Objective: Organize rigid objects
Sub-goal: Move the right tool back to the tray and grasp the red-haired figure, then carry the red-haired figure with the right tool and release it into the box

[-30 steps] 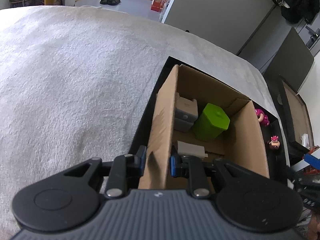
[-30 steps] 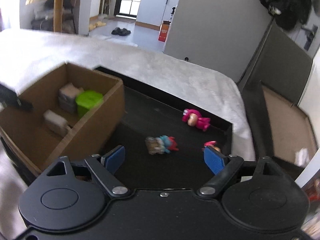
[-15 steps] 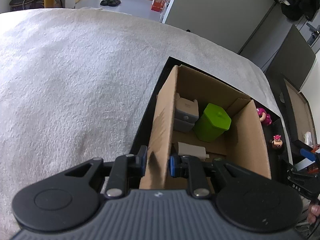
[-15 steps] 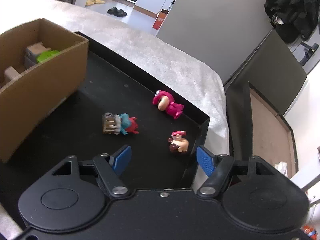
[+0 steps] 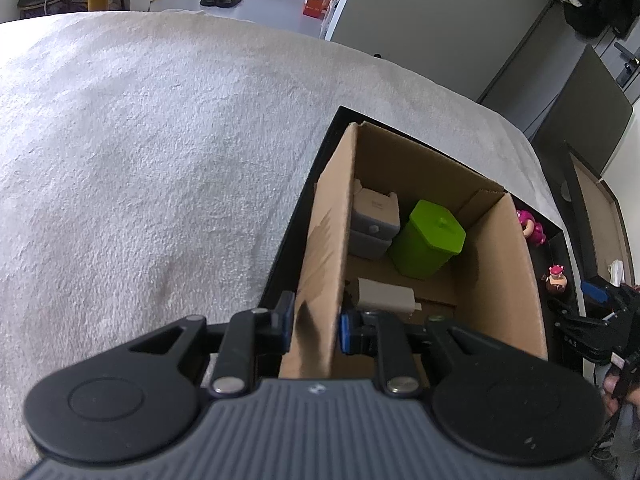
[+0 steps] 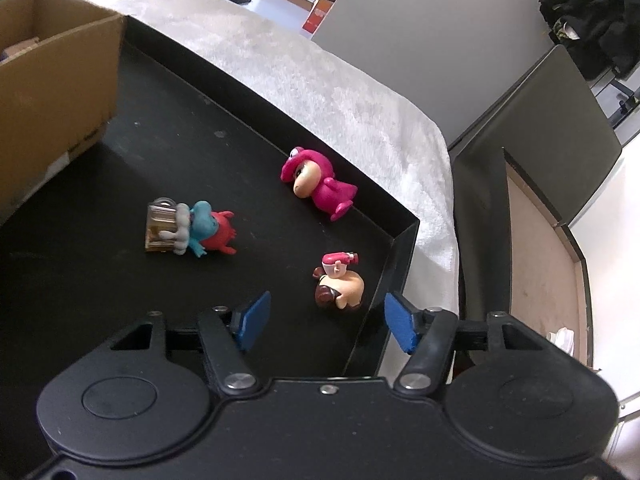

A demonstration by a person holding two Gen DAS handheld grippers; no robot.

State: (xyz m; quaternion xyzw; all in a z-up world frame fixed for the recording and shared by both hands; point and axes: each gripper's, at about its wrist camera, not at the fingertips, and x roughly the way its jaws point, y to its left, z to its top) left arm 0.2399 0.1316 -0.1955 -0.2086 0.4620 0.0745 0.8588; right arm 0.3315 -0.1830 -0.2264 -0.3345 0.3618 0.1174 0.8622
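Note:
My left gripper [image 5: 314, 326] is shut on the near wall of a cardboard box [image 5: 326, 240] that stands on a black tray [image 6: 200, 112]. Inside the box are a green container [image 5: 428, 238], a grey drawer unit [image 5: 374, 224] and a beige block [image 5: 386, 296]. My right gripper [image 6: 326, 320] is open and empty, low over the tray's right corner. Just ahead of it lies a small tan figure with a red cap [image 6: 340, 284]. A pink figure [image 6: 316, 186] lies by the far rim. A blue-and-red figure with a gold chest [image 6: 188, 230] lies to the left.
The tray sits on a white fluffy cloth [image 5: 140, 152]. The box [image 6: 52, 80] takes up the tray's left part. A dark panel and a flat brown box [image 6: 540, 240] stand off the table's right edge.
My right gripper has swung right and come down toward the tray's right corner, so the figures look nearer. My left gripper has kept its hold on the box wall.

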